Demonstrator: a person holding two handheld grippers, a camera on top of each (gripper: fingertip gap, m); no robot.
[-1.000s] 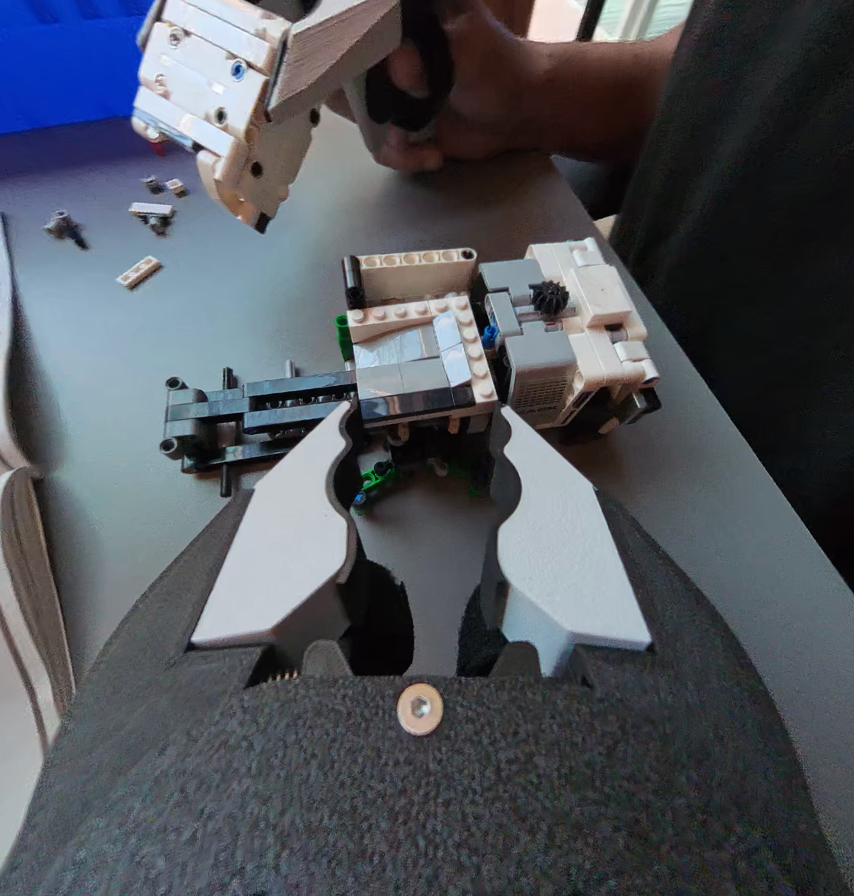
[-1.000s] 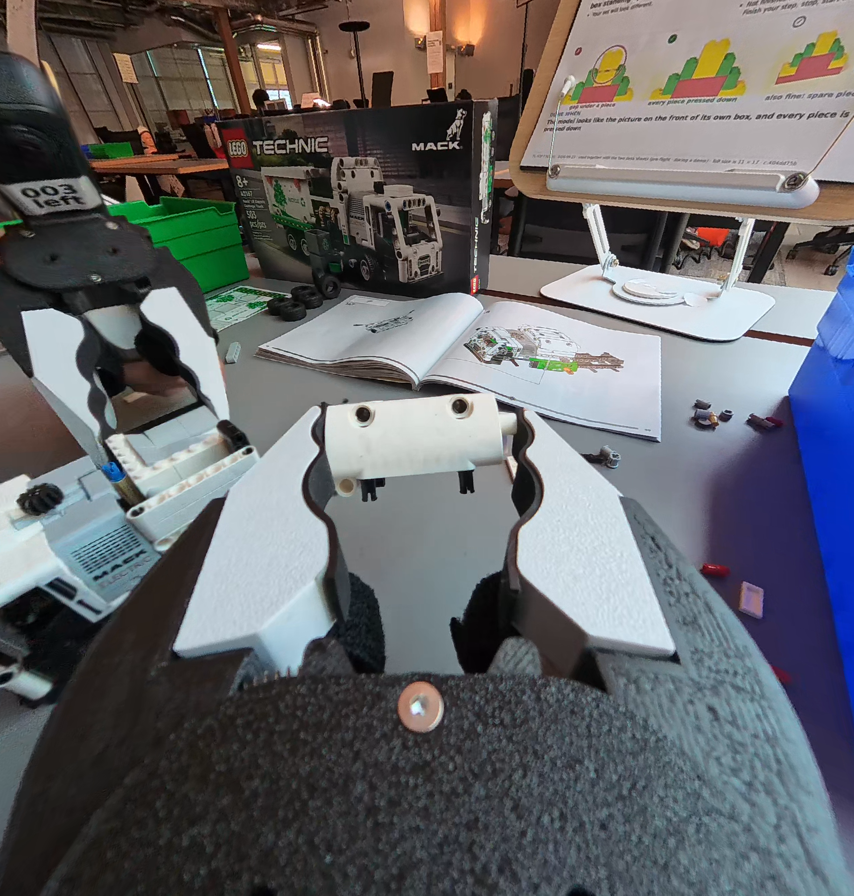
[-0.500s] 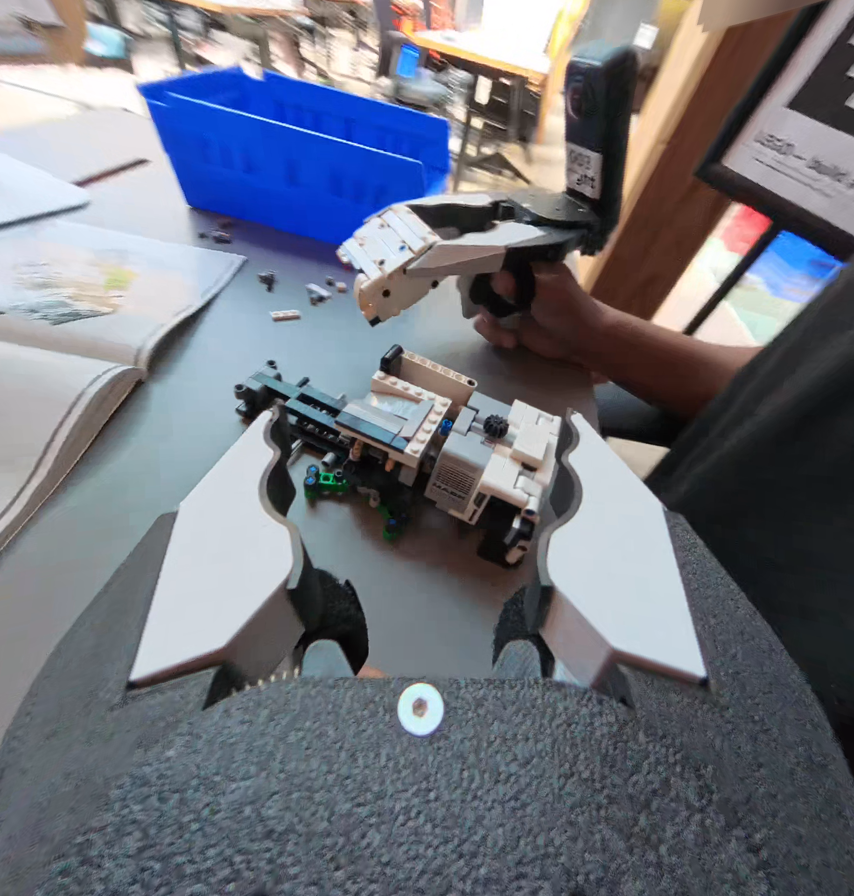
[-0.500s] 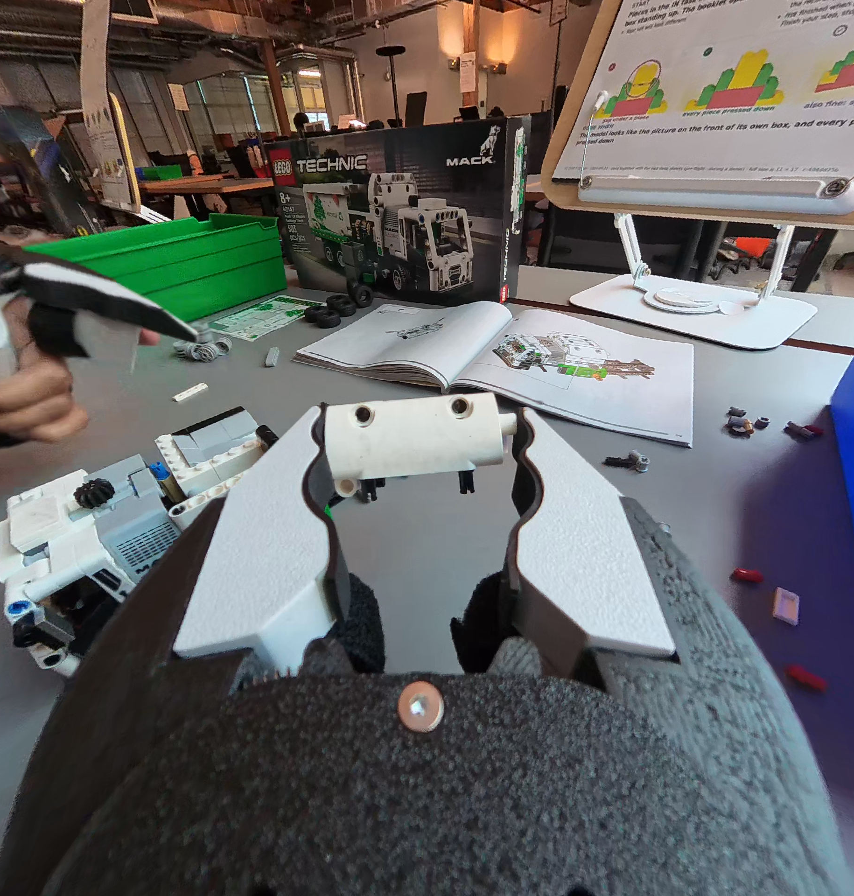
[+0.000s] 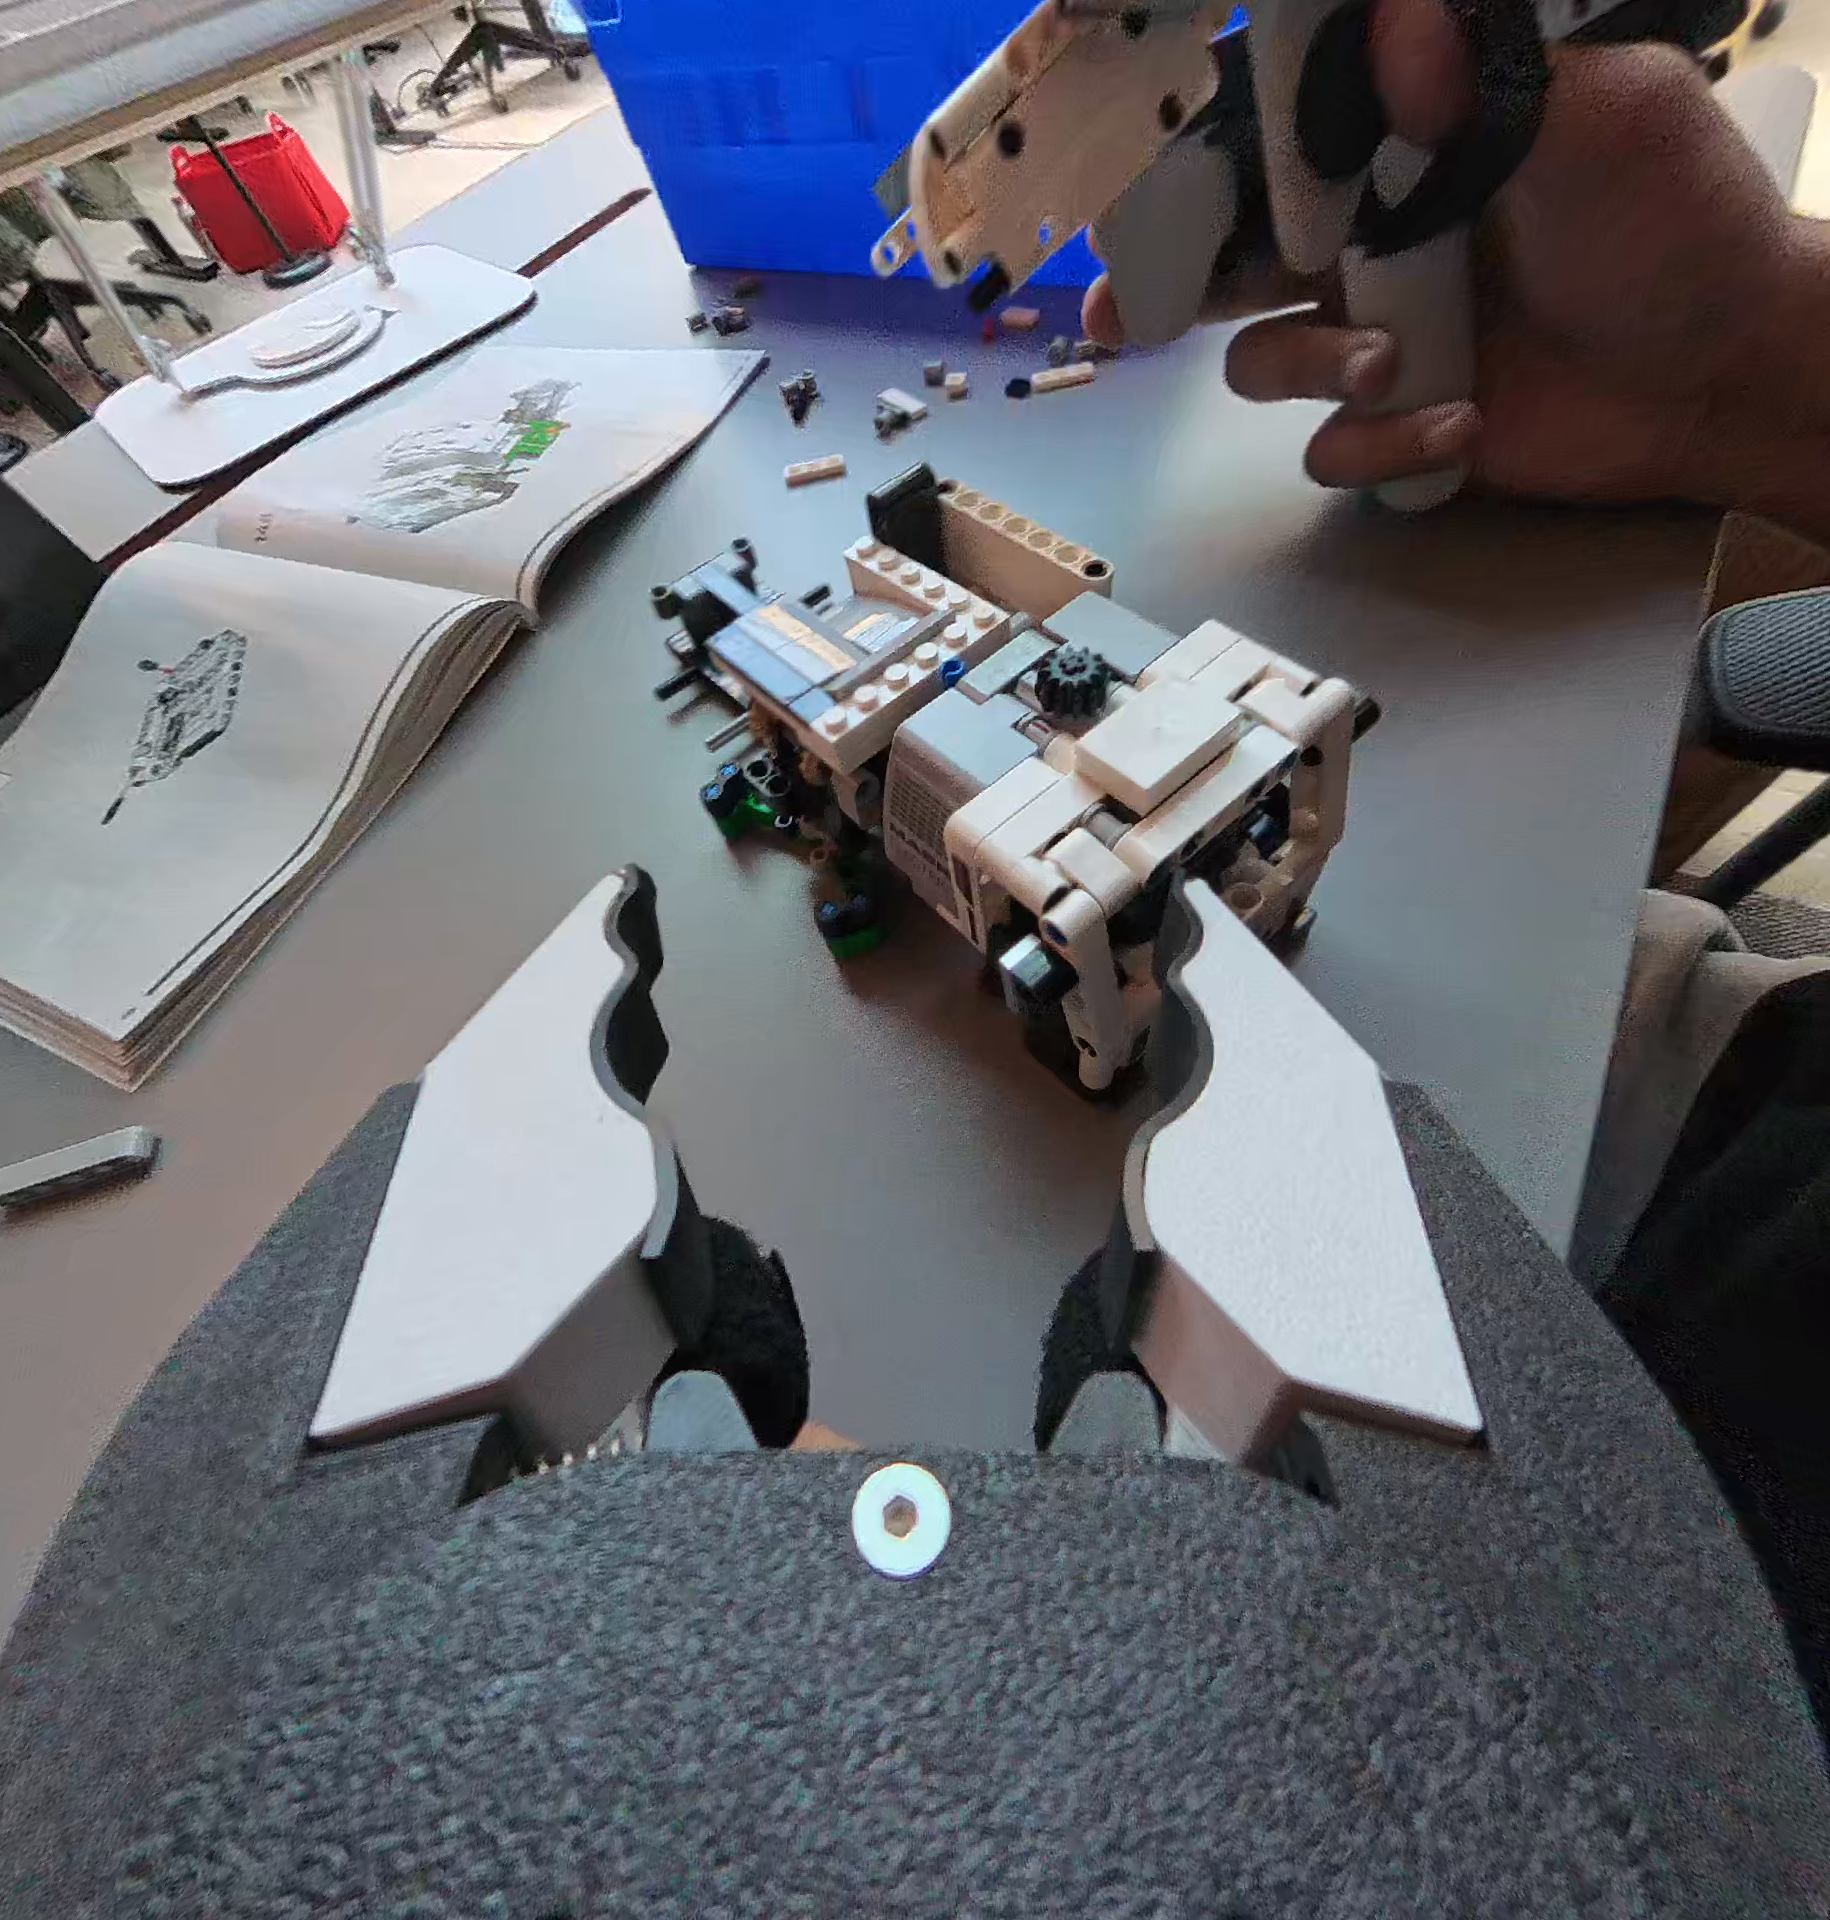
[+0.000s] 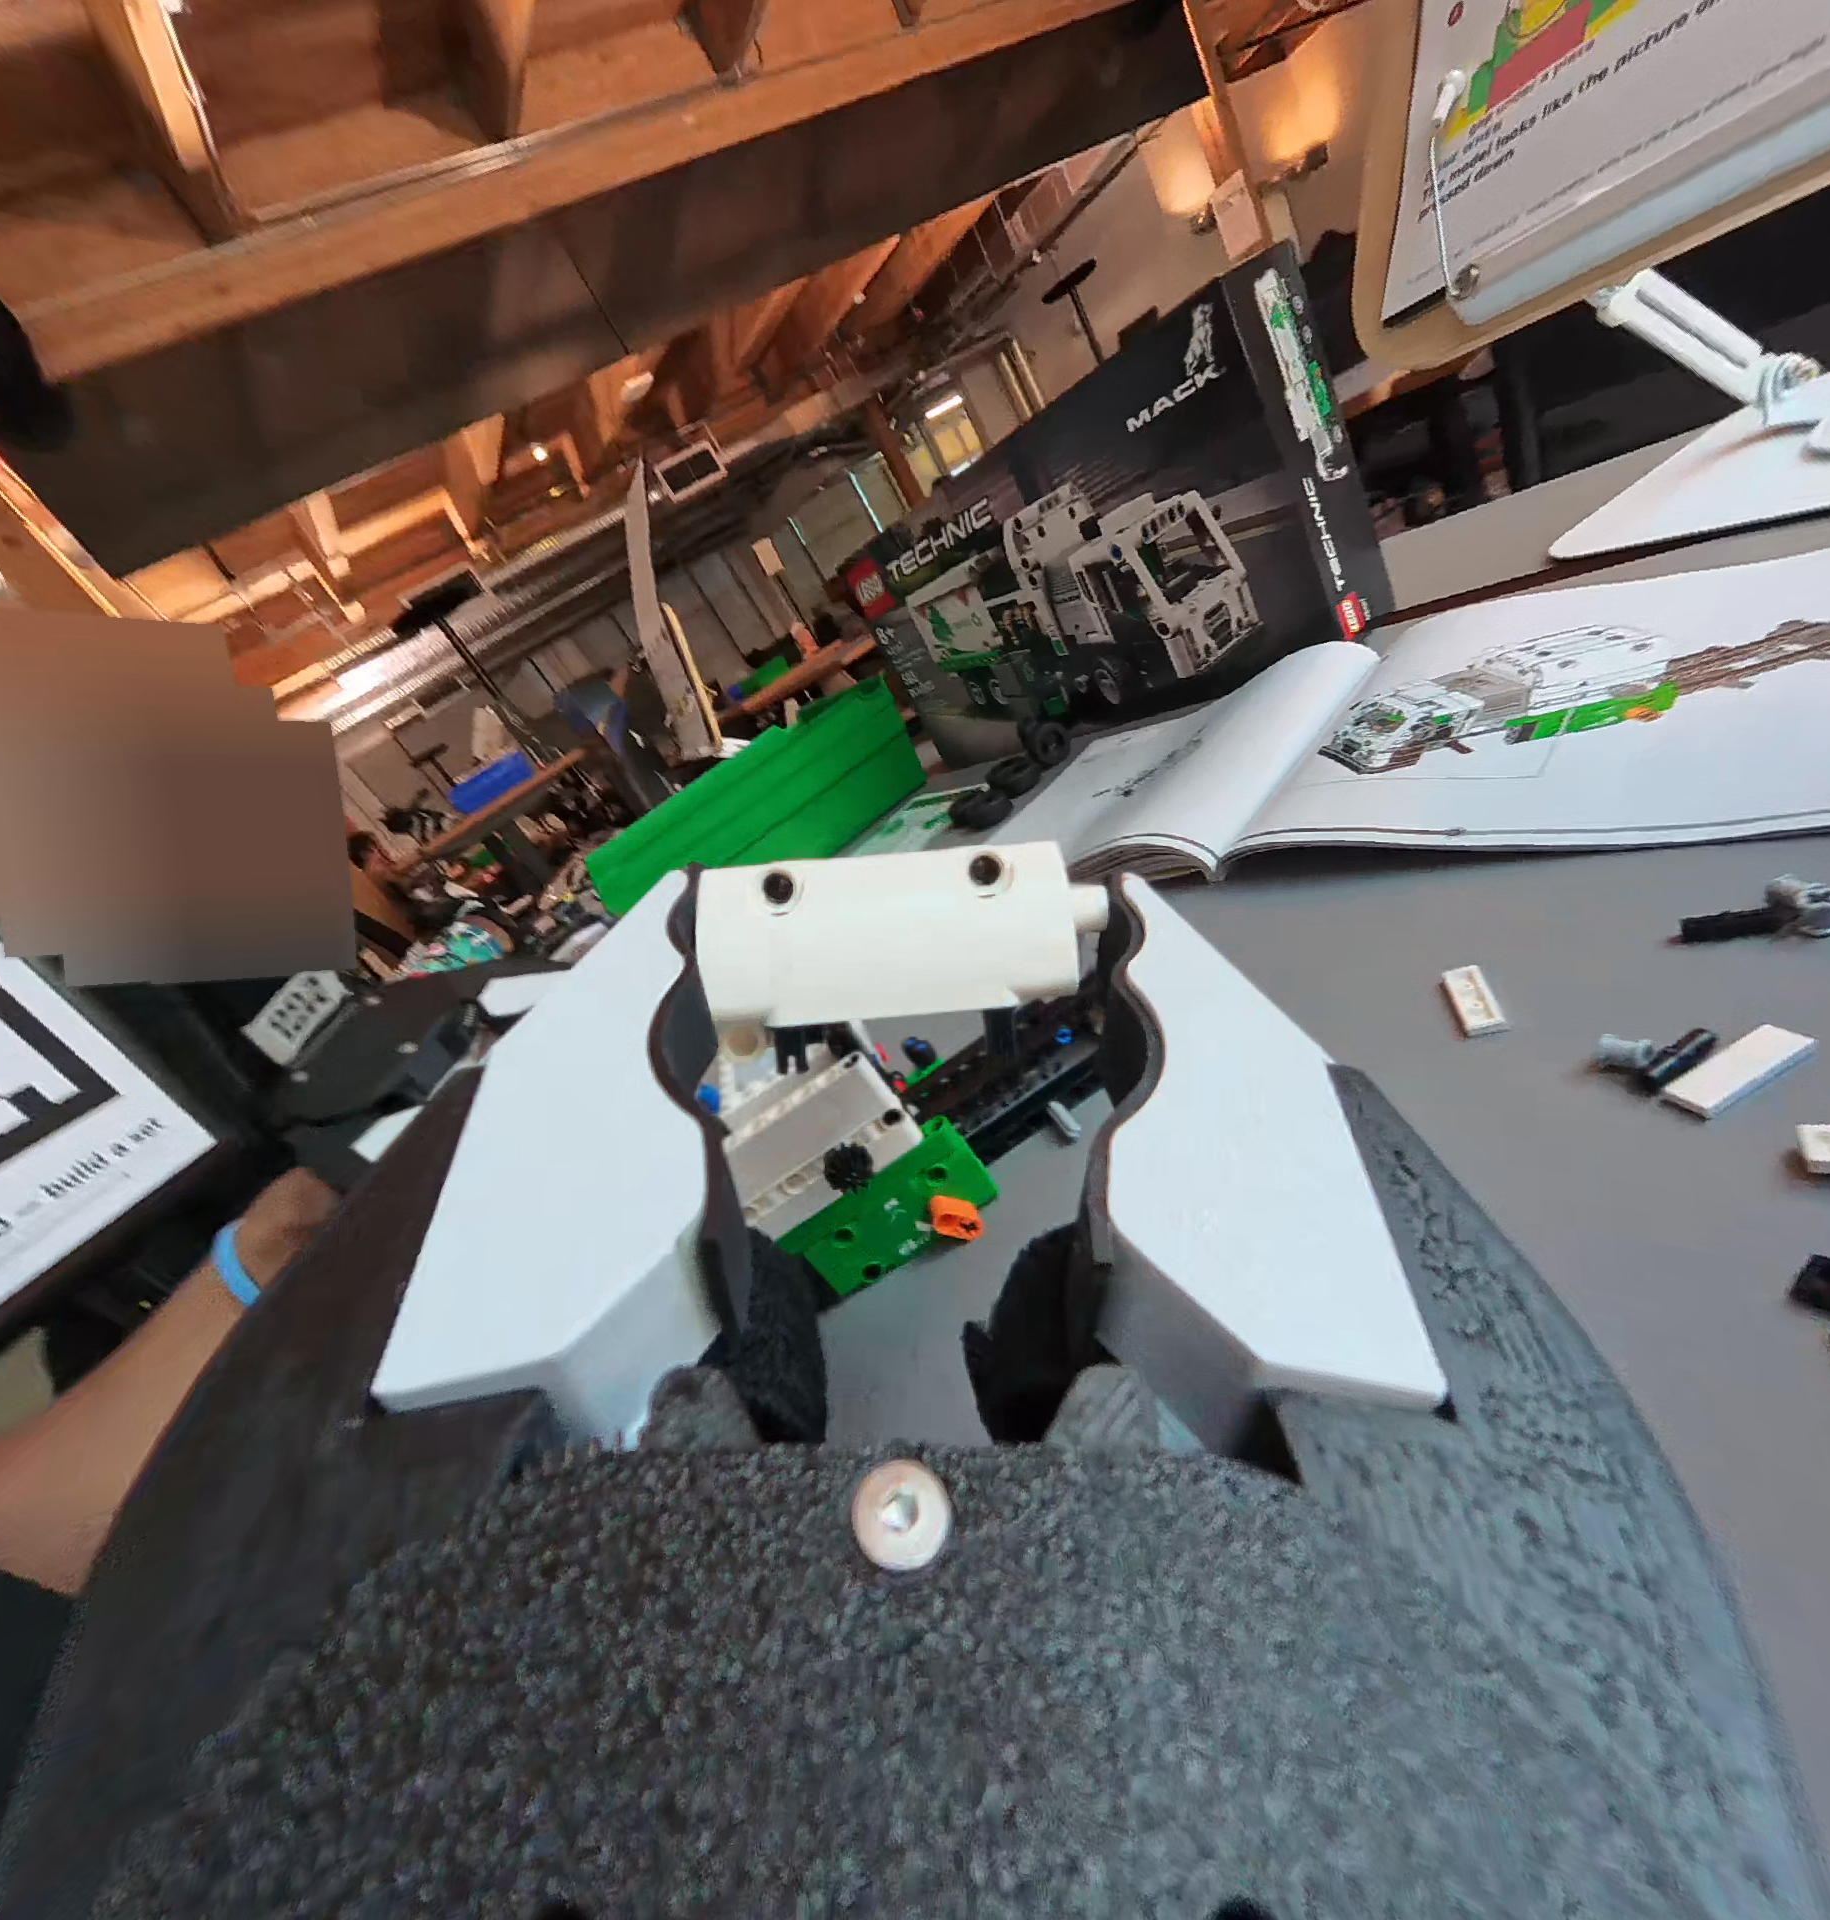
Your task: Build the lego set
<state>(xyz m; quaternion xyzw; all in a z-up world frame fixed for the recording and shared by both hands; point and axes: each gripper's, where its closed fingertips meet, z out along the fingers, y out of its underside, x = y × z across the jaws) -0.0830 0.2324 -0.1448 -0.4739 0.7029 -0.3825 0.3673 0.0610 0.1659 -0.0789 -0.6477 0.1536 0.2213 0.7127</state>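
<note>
The white panel piece (image 6: 883,943) is sitting crosswise between the tips of the right gripper (image 6: 895,925), which is pinching it by its two short ends. It is probably light, stiff and smooth, so it could slip or twist if pressed off-centre. The right gripper is hovering, tilted, above the half-built truck (image 5: 1004,727) on the grey table (image 5: 1410,582). The left gripper (image 5: 906,935) is spread wide and empty, one finger (image 5: 1264,1101) just beside the cab.
</note>
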